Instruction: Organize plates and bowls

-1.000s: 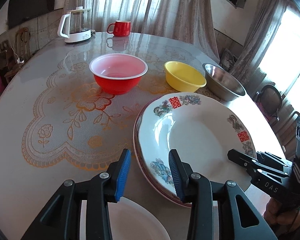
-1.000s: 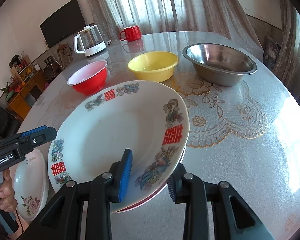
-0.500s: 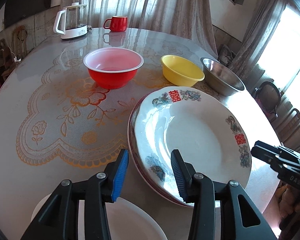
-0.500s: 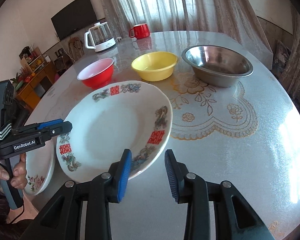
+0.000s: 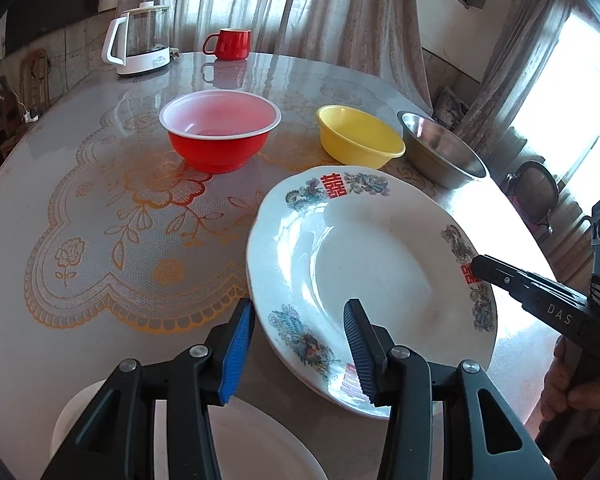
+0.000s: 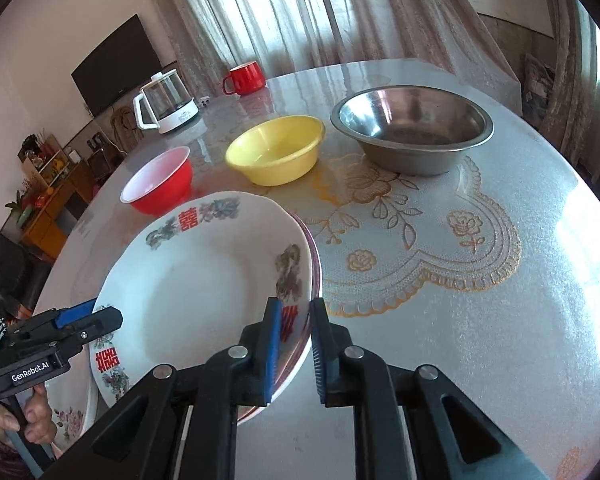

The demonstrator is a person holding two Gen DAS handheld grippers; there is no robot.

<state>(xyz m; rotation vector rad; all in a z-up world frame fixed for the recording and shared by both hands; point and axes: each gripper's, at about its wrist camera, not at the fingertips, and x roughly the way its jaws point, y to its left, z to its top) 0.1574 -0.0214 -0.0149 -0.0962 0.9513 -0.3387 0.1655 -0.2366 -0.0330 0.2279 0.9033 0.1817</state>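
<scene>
Left wrist view: rides the left gripper, close above the near table edge, angled steeply down and forward toward curtained windows; right gripper enters from the right edge. Right wrist view: rides the right gripper, same low, close height, angled down across the round table; left gripper enters at left. Shared ground: decorated plate, red bowl, yellow bowl, steel bowl, kettle, red mug.
</scene>
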